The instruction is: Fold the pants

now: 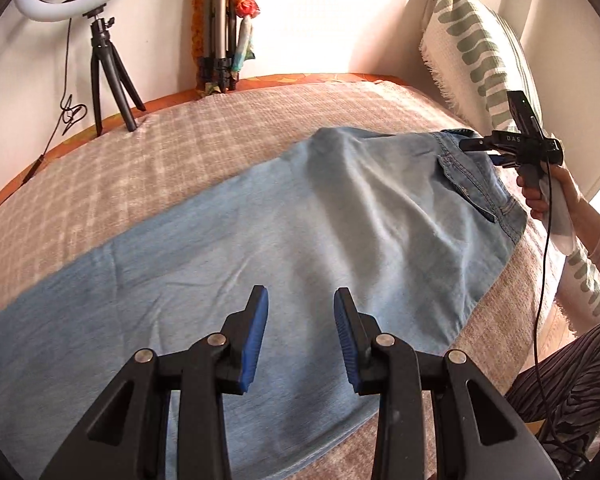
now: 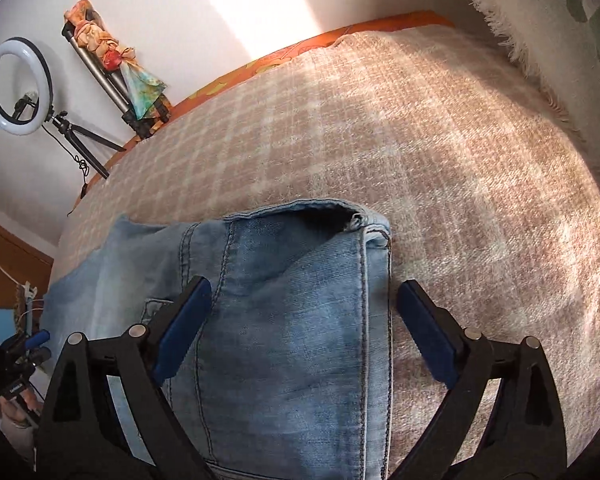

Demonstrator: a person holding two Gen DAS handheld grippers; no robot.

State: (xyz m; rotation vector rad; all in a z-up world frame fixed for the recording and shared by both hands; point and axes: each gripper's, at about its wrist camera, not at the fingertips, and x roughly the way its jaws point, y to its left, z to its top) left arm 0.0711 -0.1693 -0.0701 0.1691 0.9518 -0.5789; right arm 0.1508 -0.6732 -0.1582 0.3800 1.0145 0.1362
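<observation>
**Jeans laid flat on the bed, both grippers free ahead of the next fold**

A pair of light blue jeans (image 1: 284, 240) lies spread lengthwise across a checked beige blanket (image 1: 180, 132) on the bed, apparently already doubled leg over leg, with the waistband (image 2: 300, 216) at the end nearest a green-patterned cushion (image 1: 476, 40). The left gripper (image 1: 301, 336) hovers over the leg portion with its blue fingers (image 1: 256, 336) parted and nothing between them. The right gripper (image 2: 304, 332) sits over the waist end, its fingers (image 2: 182, 332) spread wide either side of the denim, pressing nothing; from the left camera it shows at the waistband, held by the person's hand (image 1: 540, 196). A ring light on a tripod (image 1: 100, 60) stands by the wall.

The step in hand looks like the pause between folds: the cloth is released and lies loosely, with soft ridges near the seat. The next move likely calls for each gripper to pinch an edge, one at the waist and one along the legs, and carry one end over the other without dragging the lower layer
</observation>
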